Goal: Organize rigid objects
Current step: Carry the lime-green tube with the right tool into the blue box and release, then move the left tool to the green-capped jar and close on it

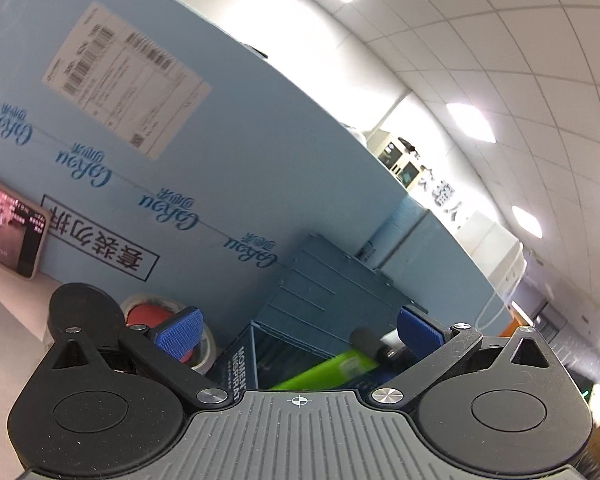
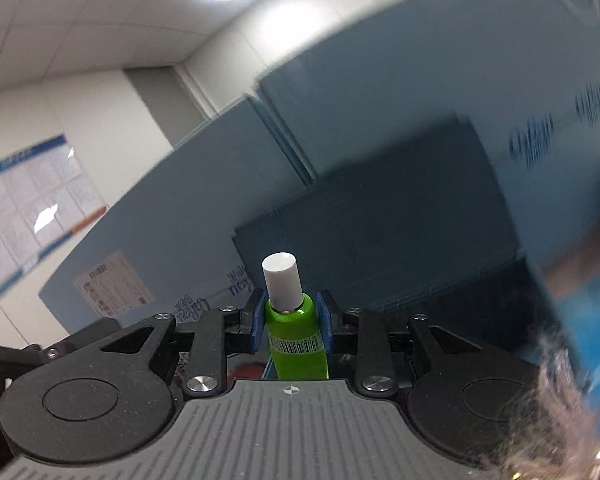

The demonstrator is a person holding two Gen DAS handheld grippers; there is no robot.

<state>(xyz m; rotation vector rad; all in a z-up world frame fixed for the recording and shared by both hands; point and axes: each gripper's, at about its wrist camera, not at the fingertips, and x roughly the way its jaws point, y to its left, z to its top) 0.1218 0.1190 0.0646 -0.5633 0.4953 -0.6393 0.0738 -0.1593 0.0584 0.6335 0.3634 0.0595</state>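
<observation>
In the right wrist view my right gripper (image 2: 291, 320) is shut on a bright green bottle (image 2: 298, 344) with a white cap (image 2: 281, 282). The blue pads (image 2: 257, 322) press on its shoulders, and the cap points forward and up. Behind it stands a dark blue ribbed box (image 2: 380, 220). In the left wrist view my left gripper (image 1: 298, 332) is open, its blue pads (image 1: 179, 334) wide apart and holding nothing. Low between them are a dark box with white lettering (image 1: 238, 372), a green object (image 1: 328, 372) and a black cylinder (image 1: 366, 340), in front of the dark blue ribbed box (image 1: 332, 280).
A large light blue carton (image 1: 160, 140) with a shipping label fills the left and back, also seen as the carton (image 2: 160, 240). A tape roll with a red centre (image 1: 150, 312) lies at its foot. A lit phone (image 1: 8, 232) leans at far left. Something blurred and furry (image 2: 556, 420) is at lower right.
</observation>
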